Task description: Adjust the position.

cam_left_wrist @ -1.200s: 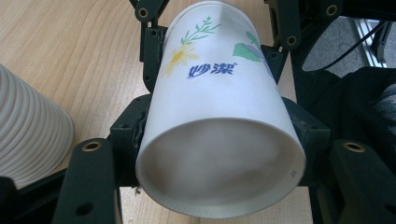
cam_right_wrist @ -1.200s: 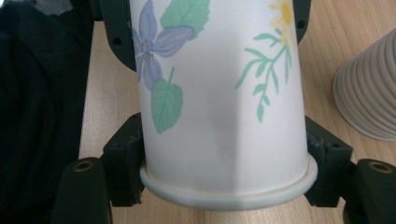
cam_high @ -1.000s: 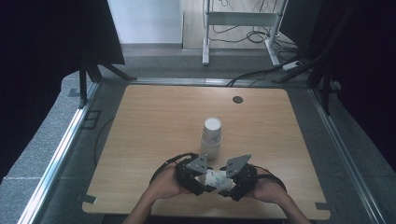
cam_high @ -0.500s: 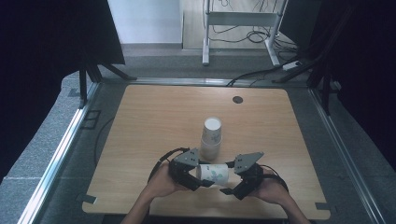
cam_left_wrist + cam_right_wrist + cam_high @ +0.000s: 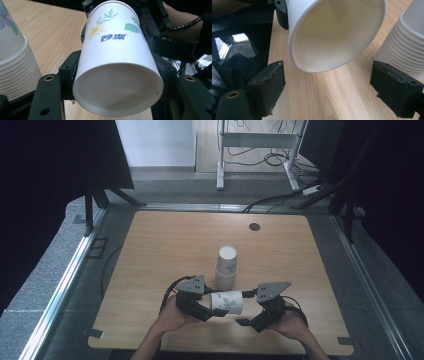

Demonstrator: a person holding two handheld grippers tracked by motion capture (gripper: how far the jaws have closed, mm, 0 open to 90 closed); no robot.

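Paper cup (image 5: pixel 227 301) is held on its side above the table's (image 5: pixel 150 250) near edge, base toward the left gripper (image 5: pixel 200 306), whose jaws are clamped on its walls. Its open mouth is faced toward the right gripper (image 5: pixel 247 310), just beside it, jaws spread wide and touching nothing. A stack of cups (image 5: pixel 225 266) stands just behind.
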